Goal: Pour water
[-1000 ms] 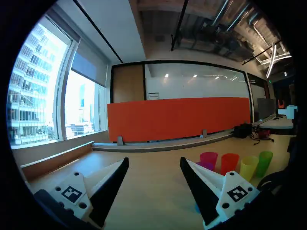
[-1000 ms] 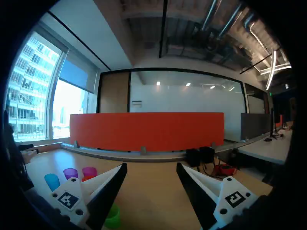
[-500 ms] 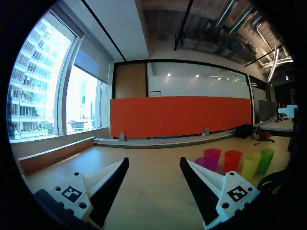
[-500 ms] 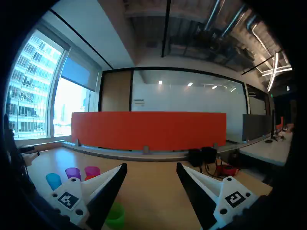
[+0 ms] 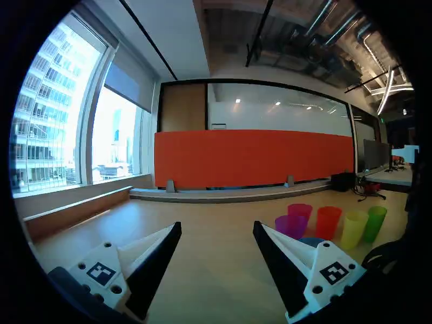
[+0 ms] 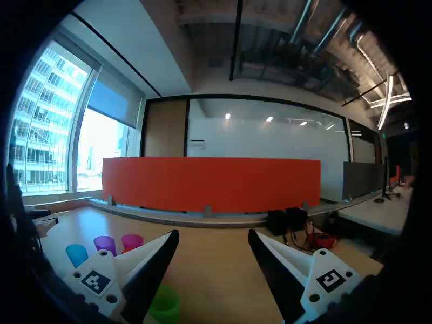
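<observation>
Cups (image 5: 328, 222) stand upright on the table (image 5: 216, 254), mouths facing up

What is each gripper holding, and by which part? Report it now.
Nothing is held. The left gripper and the right gripper are both open, with empty gaps; the cups stand untouched on the table.

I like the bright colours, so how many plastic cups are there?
6, clustered on the table: pink cup, purple cup, orange cup, yellow cup, green cup, and a blue cup partly hidden behind the left gripper. Others may be hidden.
</observation>
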The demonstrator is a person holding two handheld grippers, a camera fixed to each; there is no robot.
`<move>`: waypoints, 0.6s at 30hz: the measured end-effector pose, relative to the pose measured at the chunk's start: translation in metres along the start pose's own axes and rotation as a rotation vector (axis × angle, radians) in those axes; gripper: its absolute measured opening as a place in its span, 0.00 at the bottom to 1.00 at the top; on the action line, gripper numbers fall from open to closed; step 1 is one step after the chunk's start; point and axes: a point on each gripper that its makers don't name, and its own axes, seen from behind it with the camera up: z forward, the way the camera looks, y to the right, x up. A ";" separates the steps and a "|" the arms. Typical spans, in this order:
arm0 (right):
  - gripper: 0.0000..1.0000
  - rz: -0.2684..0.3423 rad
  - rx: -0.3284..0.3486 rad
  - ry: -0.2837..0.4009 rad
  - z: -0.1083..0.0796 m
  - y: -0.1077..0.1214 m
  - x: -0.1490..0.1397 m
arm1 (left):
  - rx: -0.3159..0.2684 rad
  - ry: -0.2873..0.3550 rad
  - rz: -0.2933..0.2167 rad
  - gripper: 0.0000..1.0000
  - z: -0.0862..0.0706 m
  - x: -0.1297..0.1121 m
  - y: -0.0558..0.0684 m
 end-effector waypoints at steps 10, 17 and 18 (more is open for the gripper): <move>0.99 0.000 0.001 0.002 0.001 -0.001 0.001 | 0.001 -0.019 -0.006 0.99 0.003 -0.005 -0.002; 0.99 -0.005 0.008 0.004 0.001 -0.002 0.001 | 0.000 -0.020 -0.005 0.99 0.004 -0.005 -0.002; 0.99 -0.006 0.009 0.005 0.001 -0.003 0.001 | 0.000 -0.020 -0.005 0.99 0.004 -0.005 -0.002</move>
